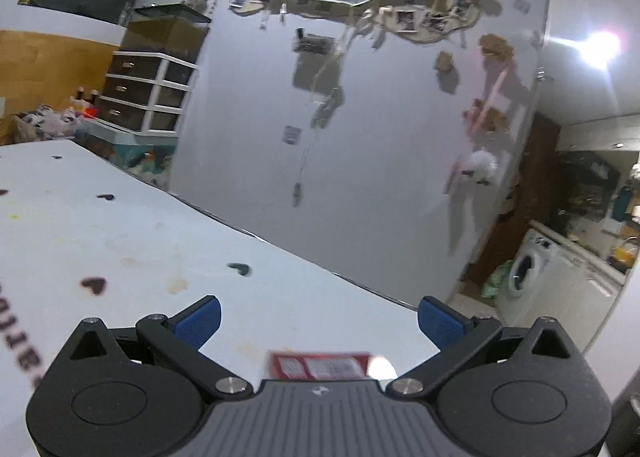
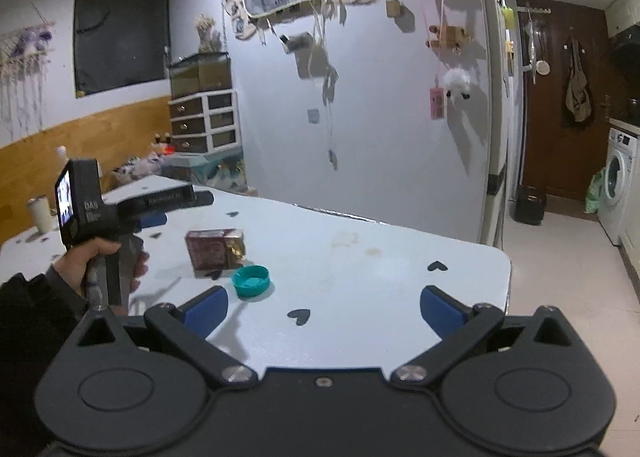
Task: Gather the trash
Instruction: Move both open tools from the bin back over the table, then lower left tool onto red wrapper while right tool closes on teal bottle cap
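Teal plastic marks the nearest piece of trash: a bottle cap [image 2: 251, 281] lies on the white bench [image 2: 360, 257], open side up, just ahead of the right gripper [image 2: 320, 307] and close beyond its left finger [image 2: 206, 309]. Right behind the cap, nearly touching it, a dark red packet [image 2: 215, 253] stands on its edge. Both pairs of fingers are spread wide and grip nothing.

The left gripper [image 1: 318, 323] is held in a hand [image 2: 102, 257] out to the left of the packet and points across the bench; in its own view the same packet shows as a red box [image 1: 320, 365] low between its fingers, close to the gripper body, though blurred.

The step in hand looks like the first pick, and the cap seems the easier thing for the right gripper. To do it well, shift the right fingers leftward until the cap sits midway between them, then lower until the pads are level with the cap's wall and close across its width. A round, shallow cap may skid or flip if only one pad meets it first, so both should touch together. Keep the fingers clear of the packet, which could topple if nudged.

No bin or bag for the trash is plainly visible on the bench, so where the cap should go cannot be told.
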`<state>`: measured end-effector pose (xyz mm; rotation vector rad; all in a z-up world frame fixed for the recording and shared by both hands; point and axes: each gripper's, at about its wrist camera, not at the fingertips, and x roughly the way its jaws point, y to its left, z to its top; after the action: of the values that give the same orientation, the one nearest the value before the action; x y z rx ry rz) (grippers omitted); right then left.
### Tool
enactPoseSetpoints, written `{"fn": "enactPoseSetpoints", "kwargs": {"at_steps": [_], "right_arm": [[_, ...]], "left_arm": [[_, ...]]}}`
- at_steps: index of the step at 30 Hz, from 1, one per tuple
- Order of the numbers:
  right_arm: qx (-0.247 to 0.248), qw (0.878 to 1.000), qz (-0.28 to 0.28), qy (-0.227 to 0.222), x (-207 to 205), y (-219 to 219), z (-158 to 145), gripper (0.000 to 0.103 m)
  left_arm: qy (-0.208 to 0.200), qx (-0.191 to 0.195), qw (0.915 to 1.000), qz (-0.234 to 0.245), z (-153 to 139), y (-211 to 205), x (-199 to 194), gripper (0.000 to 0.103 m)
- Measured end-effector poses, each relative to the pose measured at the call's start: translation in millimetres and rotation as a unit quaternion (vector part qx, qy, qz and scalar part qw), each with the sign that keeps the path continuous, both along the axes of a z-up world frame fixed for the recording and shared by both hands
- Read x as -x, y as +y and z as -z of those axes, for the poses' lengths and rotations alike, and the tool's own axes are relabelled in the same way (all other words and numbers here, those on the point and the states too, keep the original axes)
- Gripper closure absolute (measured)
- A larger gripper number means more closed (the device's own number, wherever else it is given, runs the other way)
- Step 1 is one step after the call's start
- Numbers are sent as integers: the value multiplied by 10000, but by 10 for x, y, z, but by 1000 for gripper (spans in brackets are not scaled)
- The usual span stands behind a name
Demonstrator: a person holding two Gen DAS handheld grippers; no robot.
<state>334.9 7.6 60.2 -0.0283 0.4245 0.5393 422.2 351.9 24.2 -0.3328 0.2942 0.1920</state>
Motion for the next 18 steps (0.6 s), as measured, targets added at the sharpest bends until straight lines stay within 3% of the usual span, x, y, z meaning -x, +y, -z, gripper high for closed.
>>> {"fn": "enactPoseSetpoints", "kwargs": {"at_steps": [5, 9, 12, 18], "right_arm": [[121, 9999, 106, 31, -226, 214, 136, 0], [192, 9995, 162, 196, -415, 372, 240, 0], [242, 9993, 167, 226, -518, 497, 274, 0], [247, 9994, 82, 224, -610, 645, 229, 0]], "left_arm": [[341, -376, 9982, -325, -3, 194, -206, 0], [720, -395, 9962, -289, 53, 353, -259, 0], [1216, -253, 9922, -77, 164, 412, -327, 0], [1471, -125, 9858, 799, 237, 350, -213, 0]]}}
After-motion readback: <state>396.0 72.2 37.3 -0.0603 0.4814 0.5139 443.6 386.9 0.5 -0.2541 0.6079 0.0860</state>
